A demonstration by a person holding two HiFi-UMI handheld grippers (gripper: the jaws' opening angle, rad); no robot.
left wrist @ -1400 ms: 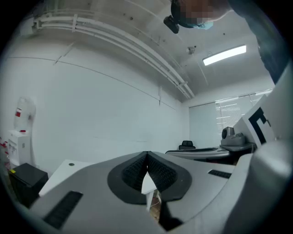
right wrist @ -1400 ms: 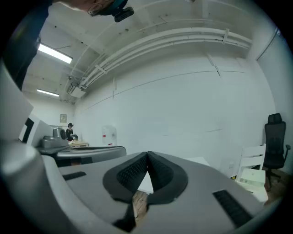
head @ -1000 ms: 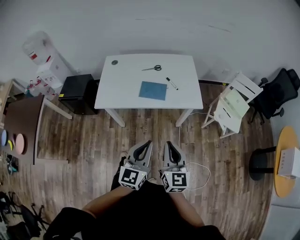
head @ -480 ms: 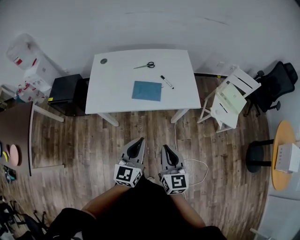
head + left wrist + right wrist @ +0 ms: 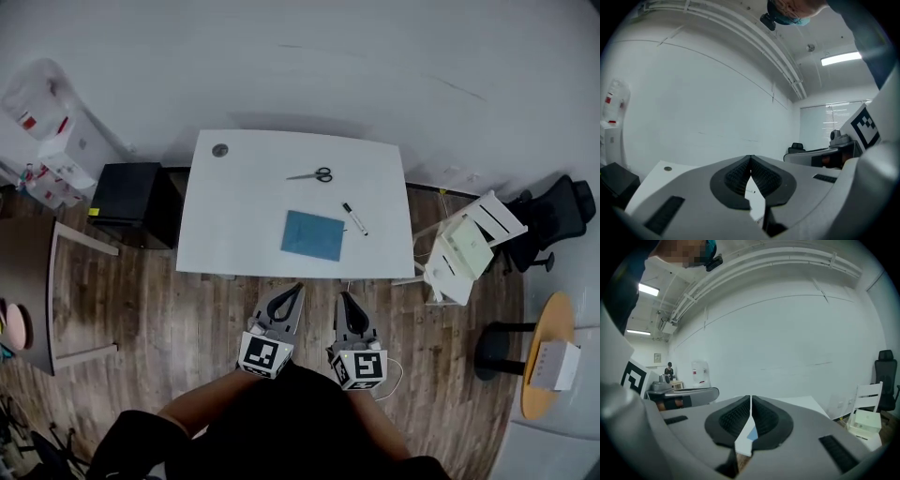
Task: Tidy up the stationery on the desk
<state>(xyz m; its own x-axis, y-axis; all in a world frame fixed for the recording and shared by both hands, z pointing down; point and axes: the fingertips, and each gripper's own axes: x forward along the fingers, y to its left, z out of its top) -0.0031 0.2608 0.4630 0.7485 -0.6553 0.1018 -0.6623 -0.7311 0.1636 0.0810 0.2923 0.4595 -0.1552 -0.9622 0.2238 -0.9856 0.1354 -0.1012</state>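
While short of the desk (image 5: 234, 220), left gripper (image 5: 294, 289), right gripper (image 5: 344, 298) level, fingers (image 5: 735, 176) together.

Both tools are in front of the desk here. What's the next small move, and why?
Probably bring the right tool forward over the near edge of the desk toward the marker, opening its jaws. Both it and the left tool hang shut and empty short of it, and the marker lies on its right side, beside the blue notebook.
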